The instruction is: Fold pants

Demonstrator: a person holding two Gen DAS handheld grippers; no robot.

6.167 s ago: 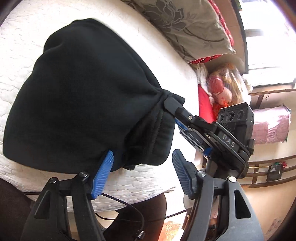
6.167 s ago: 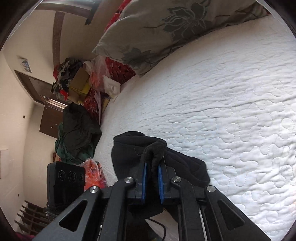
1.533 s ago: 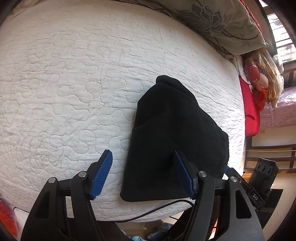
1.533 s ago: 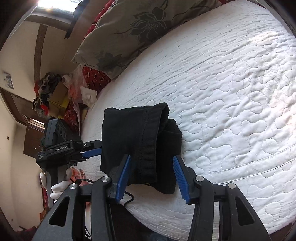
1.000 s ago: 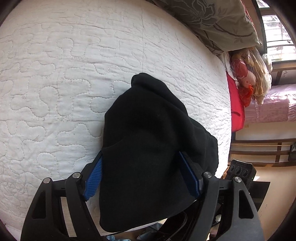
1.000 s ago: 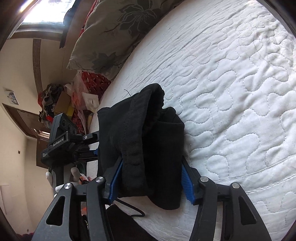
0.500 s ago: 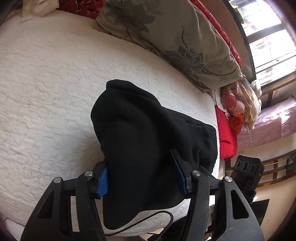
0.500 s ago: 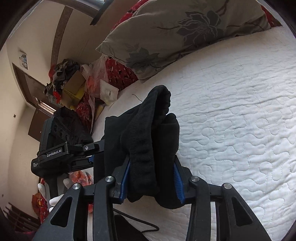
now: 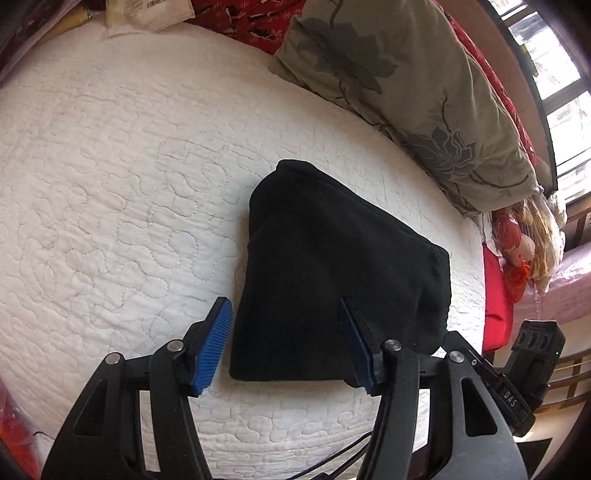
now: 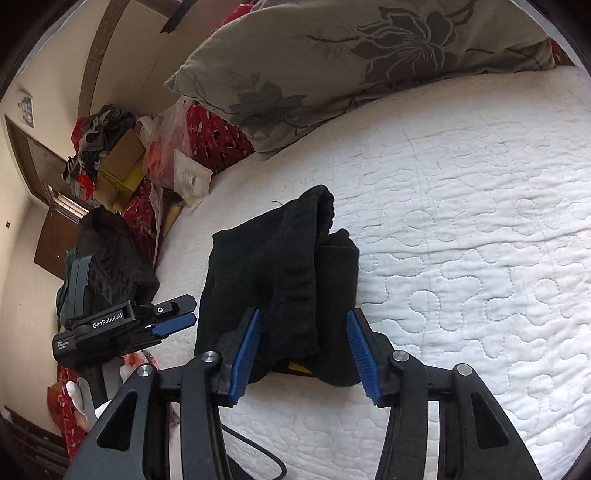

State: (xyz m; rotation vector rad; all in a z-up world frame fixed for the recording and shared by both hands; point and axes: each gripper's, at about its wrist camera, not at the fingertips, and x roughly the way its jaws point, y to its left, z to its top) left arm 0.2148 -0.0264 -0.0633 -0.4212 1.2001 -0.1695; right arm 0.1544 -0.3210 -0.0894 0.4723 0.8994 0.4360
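Note:
The black pants [image 9: 332,266] lie folded into a compact bundle on the white quilted bed [image 9: 110,184]. In the right wrist view the bundle [image 10: 280,280] shows its layered edge with the ribbed waistband on top. My left gripper [image 9: 288,347] is open, its blue pads at the bundle's near left edge, not gripping. My right gripper [image 10: 303,350] is open, its pads either side of the bundle's near right end. The left gripper [image 10: 173,321] also shows in the right wrist view, beside the bundle.
A grey flowered pillow [image 9: 406,85] lies along the far side of the bed, over red bedding [image 9: 258,22]. Boxes and bags [image 10: 122,162] pile up beyond the bed's left end. A doll [image 9: 517,251] sits off the right end. A cable [image 10: 266,458] hangs below.
Half a second ago both grippers held the bundle raised. Now it rests flat on the bed, both grippers have opened and drawn back a little.

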